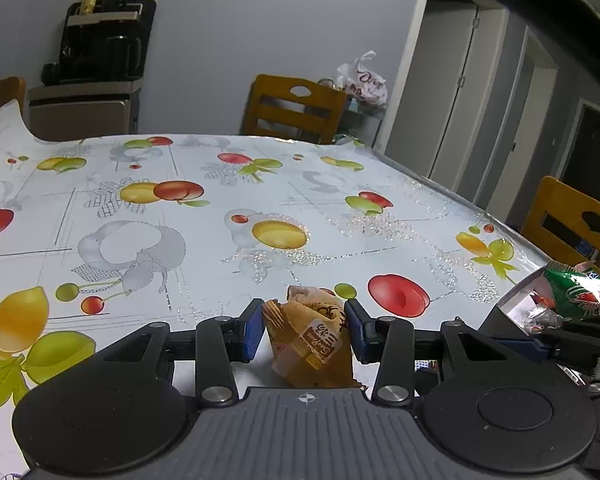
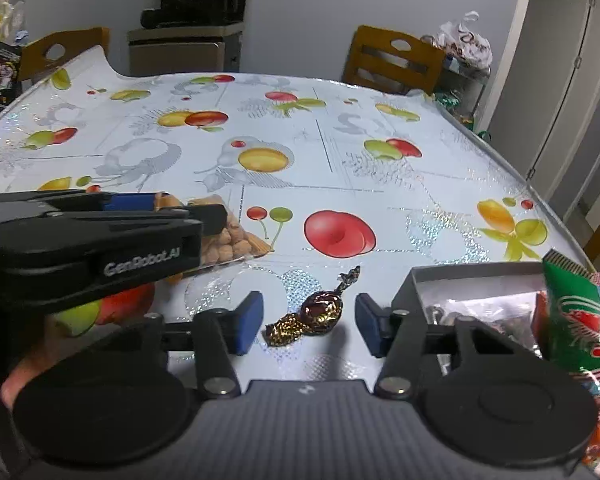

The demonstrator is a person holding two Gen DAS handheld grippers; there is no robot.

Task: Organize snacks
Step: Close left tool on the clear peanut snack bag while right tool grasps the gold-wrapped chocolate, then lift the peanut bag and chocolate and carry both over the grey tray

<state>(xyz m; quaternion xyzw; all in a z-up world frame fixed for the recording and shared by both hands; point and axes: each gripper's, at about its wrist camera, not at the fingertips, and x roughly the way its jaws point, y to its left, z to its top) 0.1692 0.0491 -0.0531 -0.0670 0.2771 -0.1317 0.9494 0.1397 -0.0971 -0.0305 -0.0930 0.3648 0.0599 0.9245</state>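
Note:
My left gripper (image 1: 306, 330) has its blue pads against both sides of an orange snack packet (image 1: 314, 340) with small round biscuits, which rests on the tablecloth. The same packet (image 2: 228, 236) and the left gripper (image 2: 156, 208) show at the left of the right wrist view. My right gripper (image 2: 309, 324) is open, its pads on either side of a brown-and-gold wrapped candy (image 2: 314, 314) lying on the table, not touching it. A grey box (image 2: 476, 276) with snacks sits at the right, with a green snack bag (image 2: 580, 320) standing in it.
The fruit-print tablecloth (image 1: 220, 208) covers the table. Wooden chairs (image 1: 296, 108) stand at the far and right edges. A dark appliance on a cabinet (image 1: 100, 52) is behind the table. The box (image 1: 516, 296) shows at the right of the left wrist view.

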